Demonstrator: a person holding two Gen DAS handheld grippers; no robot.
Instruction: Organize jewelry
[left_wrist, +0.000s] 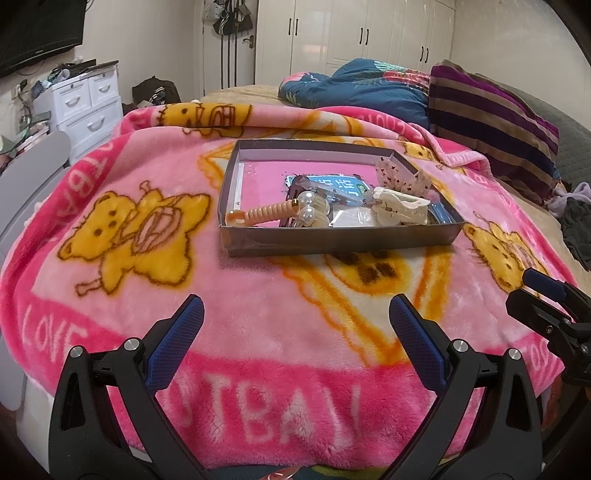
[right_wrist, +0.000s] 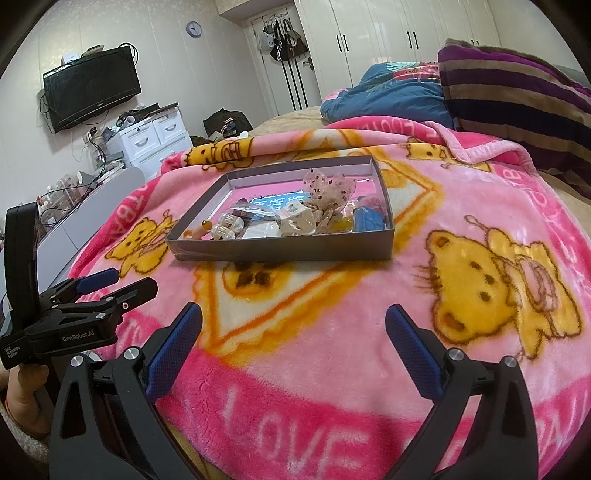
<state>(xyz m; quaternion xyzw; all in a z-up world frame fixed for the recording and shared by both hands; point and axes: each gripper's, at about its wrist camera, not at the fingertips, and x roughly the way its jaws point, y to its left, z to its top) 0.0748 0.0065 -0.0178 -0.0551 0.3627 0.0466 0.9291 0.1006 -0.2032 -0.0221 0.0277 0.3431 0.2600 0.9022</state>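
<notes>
Between the blue pads, left gripper (left_wrist: 295, 314): jaws spread wide, nothing held, only pink fleece showing in the gap.
Between the blue pads, right gripper (right_wrist: 293, 314): jaws likewise wide apart and empty, hovering over the blanket's near edge.
Gripper positions: side by side and near each other; the left one shows at the left edge of the right wrist view with a hand on its grip, the right one pokes in at the right edge of the left wrist view.
Blanket (left_wrist: 122, 306): pink fleece printed with yellow bears and white lettering, spread over the bed beneath both grippers.
Box (left_wrist: 332, 242): shallow grey cardboard tray with a pink floor, lying flat on the blanket ahead of both grippers, well apart from the fingertips.
Jewelry location: all inside the box, heaped along its near wall.
Coil hair tie (left_wrist: 266, 214): peach spiral, near-left part of the box.
Pearl clip (left_wrist: 310, 208): just right of the coil, touching it.
Cream claw clip (left_wrist: 400, 206): near-right part.
Speckled clear bow (left_wrist: 402, 175): behind the claw clip, against the right wall.
Blue item (right_wrist: 369, 219): near-right corner, kind unclear.
Beyond the box: striped pillow (left_wrist: 495, 122) and blue quilt (left_wrist: 365, 88) farther up the bed.
</notes>
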